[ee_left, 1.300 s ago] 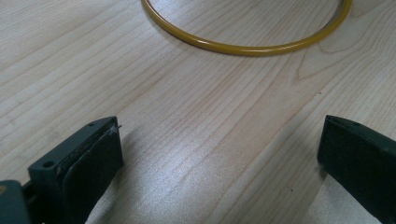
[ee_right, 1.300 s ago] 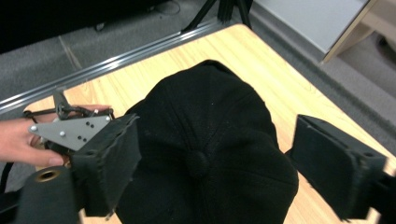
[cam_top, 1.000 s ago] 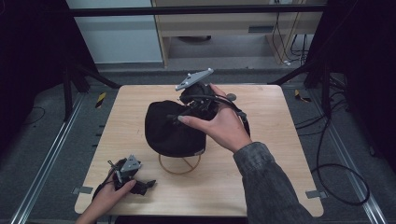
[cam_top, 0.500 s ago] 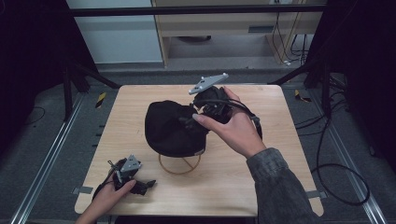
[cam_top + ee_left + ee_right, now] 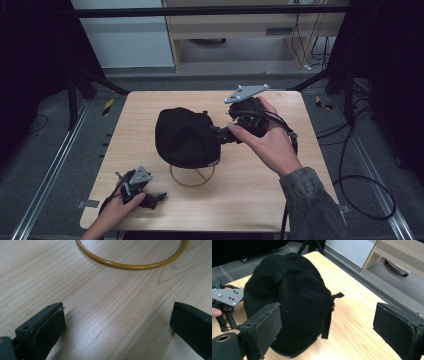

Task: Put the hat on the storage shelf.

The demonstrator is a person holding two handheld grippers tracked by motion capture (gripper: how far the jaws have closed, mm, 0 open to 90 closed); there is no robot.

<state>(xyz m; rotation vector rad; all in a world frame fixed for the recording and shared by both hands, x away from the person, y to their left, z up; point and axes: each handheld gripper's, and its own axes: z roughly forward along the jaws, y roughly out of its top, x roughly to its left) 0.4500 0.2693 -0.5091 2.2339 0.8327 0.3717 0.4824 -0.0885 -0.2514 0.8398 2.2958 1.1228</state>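
Left gripper (image 5: 159, 196) down at the near left corner of the table (image 5: 250, 200), jaws wide apart, nothing between. Yellow ring (image 5: 192, 176) just ahead. Black cap (image 5: 186, 137) in the middle, resting on the ring. Right gripper (image 5: 223, 135) beside the cap, jaws wide apart, holding nothing.
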